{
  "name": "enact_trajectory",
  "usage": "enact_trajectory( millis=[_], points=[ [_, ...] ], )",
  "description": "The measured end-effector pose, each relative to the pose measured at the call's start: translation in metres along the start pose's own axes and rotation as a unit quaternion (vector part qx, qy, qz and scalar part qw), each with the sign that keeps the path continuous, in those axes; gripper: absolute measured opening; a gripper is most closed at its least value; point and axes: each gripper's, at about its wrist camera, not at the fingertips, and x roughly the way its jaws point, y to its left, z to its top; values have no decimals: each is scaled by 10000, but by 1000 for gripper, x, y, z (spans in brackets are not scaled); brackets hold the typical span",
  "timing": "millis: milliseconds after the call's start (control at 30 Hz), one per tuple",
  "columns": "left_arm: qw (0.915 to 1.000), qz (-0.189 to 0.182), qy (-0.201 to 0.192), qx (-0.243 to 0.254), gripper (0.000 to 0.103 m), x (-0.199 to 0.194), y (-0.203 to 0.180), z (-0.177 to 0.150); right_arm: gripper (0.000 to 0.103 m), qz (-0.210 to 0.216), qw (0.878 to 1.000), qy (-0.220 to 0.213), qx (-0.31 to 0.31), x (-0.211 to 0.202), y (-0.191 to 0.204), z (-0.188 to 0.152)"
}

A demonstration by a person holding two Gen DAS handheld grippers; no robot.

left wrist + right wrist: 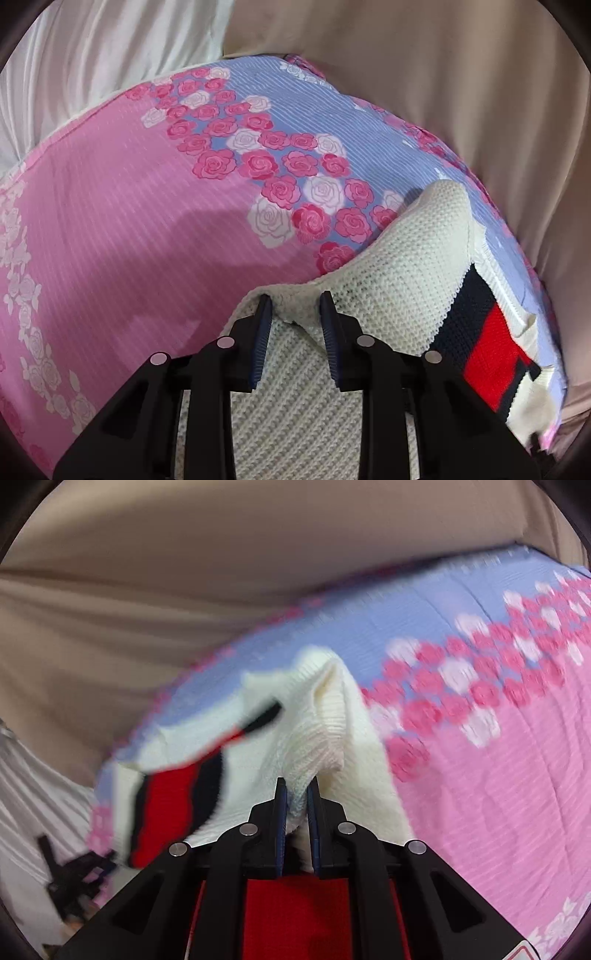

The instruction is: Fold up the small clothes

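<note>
Right gripper (pixel 295 782) pinches the sweater (pixel 332 716); left gripper (pixel 295 299) gapes, so the unsupported side may sag.

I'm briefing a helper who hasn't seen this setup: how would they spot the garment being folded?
Find the pink and lilac bedspread printed with roses. Lying on it near its lilac side is a cream knitted sweater, pinched by the right claw. It is the only knitted piece there, marked by a red band edged in dark navy.
</note>
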Motion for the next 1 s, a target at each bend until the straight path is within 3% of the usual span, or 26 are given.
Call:
enact_trajectory(
  millis=[67,167,200,233,300,467,633,767,900,1000],
  points=[
    [9999,88,-23,116,28,-1,-5,-3,9,168,9997,31,195,-3,-12,-9],
    [9997,-227,-26,42,29,-16,0,-3,16,233,9992,-203,263,-30,-16,-19],
    [9995,-257,-159,132,33,-28,2,-2,21,211,9992,-240,231,-37,-17,-23],
    [9990,-264,-265,246,36,-36,4,-2,33,145,9994,-248,207,-42,-19,-27],
    [9979,-290,-311,485,46,-49,10,-5,43,-28,9997,-173,145,-52,-26,-40],
    [9956,-279,177,875,48,-63,48,-35,43,-133,9994,311,-114,-80,-46,-102],
    [9933,-275,933,621,54,-75,108,-85,45,-194,9944,1012,-223,-109,-67,-182],
    [9911,-316,1173,550,64,-93,134,-122,49,84,9903,1355,-283,-133,-70,-227],
    [9886,-581,1317,441,87,-105,141,-147,67,364,9875,1423,-567,-141,-63,-249],
    [9890,-576,1283,466,91,-106,136,-158,68,532,9868,1323,-763,-137,-55,-251]
  ],
)
